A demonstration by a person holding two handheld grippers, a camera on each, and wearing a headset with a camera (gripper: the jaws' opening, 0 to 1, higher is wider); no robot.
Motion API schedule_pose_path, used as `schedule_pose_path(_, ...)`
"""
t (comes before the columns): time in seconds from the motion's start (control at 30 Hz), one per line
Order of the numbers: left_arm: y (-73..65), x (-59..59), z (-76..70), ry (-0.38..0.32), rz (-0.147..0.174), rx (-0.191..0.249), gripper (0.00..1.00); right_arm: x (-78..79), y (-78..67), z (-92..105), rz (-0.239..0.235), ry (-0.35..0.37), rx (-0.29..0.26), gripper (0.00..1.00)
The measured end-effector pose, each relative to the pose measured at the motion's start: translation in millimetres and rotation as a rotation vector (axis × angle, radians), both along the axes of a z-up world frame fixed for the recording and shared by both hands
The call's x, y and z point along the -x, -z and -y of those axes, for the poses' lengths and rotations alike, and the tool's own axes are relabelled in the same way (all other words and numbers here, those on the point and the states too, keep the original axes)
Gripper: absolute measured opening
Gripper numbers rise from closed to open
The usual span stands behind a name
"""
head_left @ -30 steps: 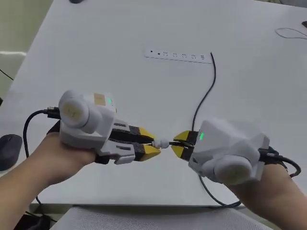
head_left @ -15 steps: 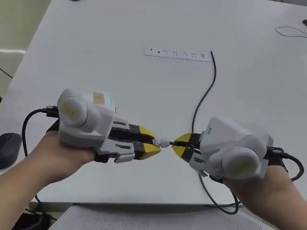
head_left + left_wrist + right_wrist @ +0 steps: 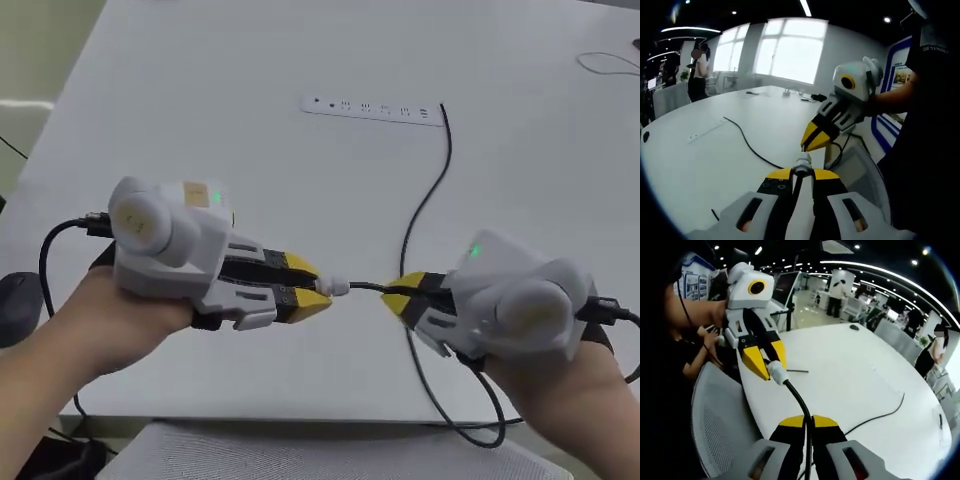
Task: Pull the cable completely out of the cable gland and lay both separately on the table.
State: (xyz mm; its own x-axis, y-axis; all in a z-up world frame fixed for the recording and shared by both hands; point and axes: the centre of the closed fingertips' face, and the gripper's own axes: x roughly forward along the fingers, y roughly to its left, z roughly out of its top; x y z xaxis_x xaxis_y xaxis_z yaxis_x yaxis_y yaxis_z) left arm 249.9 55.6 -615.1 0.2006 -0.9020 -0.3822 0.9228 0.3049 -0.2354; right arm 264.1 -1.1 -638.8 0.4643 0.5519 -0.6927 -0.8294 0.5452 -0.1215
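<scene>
Above the near edge of the table (image 3: pixel 230 150), L gripper (image 3: pixel 320 292) is clamped on the white gland (image 3: pixel 338 289), R gripper (image 3: pixel 402 293) pinched on the black cable (image 3: pixel 368 288) near it. Opposed grips w/ tips facing let each hand pull straight along the cable's axis, so it should slide rather than kink. Short run shows btwn them; cable end prob. not out yet. Both held off the surface, nothing laid down.

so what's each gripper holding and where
The left gripper holds the small white plastic cable gland by one end; the right gripper pinches the thin black cable just beyond.
</scene>
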Motion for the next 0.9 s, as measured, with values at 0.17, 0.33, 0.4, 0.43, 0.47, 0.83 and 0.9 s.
schedule_pose_path(0.17,0.0,0.5,0.0,-0.004,-0.008,0.003,0.14,-2.1,5.3,9.3,-0.021,0.053,-0.022,0.00)
schedule_pose_path(0.33,-1.5,-0.8,1.8,-0.006,-0.007,0.010,0.14,-6.5,8.6,18.4,-0.043,0.115,-0.060,0.00)
schedule_pose_path(0.4,-2.0,-0.8,2.7,-0.003,-0.005,0.010,0.14,-9.3,11.5,23.5,-0.049,0.141,-0.061,0.00)
schedule_pose_path(0.43,-2.2,-1.1,2.8,-0.003,-0.005,0.011,0.14,-10.9,13.4,26.3,-0.054,0.155,-0.065,0.00)
schedule_pose_path(0.47,-2.2,-1.4,2.5,-0.004,-0.005,0.011,0.14,-12.3,14.3,28.8,-0.058,0.170,-0.069,0.00)
schedule_pose_path(0.83,-1.3,-1.9,4.3,0.000,0.005,0.000,0.14,-22.5,25.8,38.7,-0.119,0.270,-0.124,0.00)
schedule_pose_path(0.9,-0.7,-2.0,4.7,0.000,0.005,-0.002,0.14,-22.7,27.0,38.7,-0.123,0.276,-0.128,0.00)
